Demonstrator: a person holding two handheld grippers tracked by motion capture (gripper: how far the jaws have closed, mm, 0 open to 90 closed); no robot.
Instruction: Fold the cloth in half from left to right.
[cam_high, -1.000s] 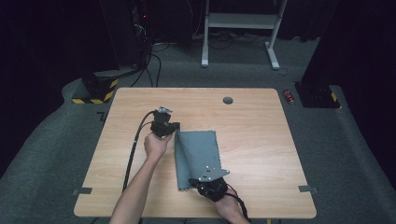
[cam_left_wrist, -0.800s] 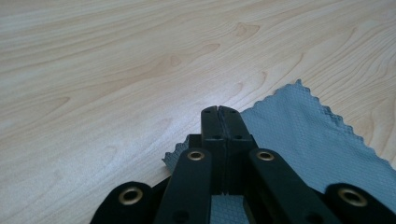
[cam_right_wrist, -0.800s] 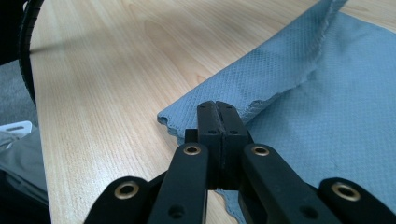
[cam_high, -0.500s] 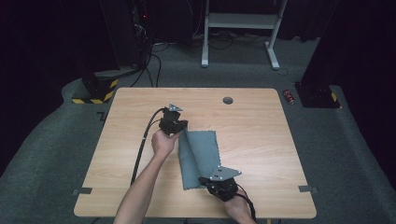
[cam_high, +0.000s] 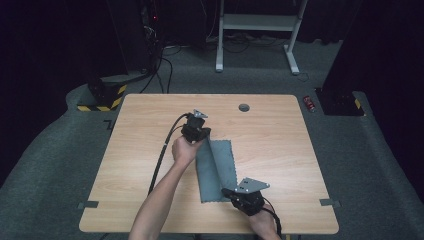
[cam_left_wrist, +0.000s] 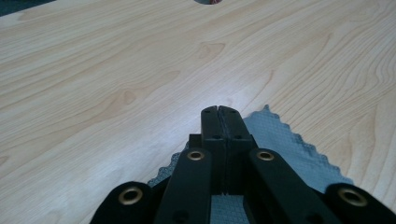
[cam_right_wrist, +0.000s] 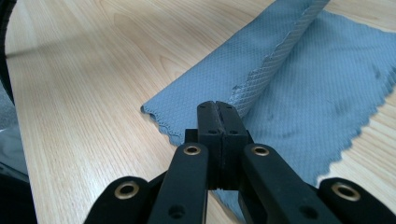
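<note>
Nearest me, my right tool (cam_high: 231, 192) is clenched on the cloth's (cam_high: 221, 165) near edge, pinching the fabric where a fold ridge runs away from the jaws. The grey cloth lies on the tabletop (cam_high: 280, 145) just right of center, its left part folded over toward the right. At its far left corner my left tool (cam_high: 204, 134) is also clenched, gripping that scalloped corner (cam_left_wrist: 280, 140).
</note>
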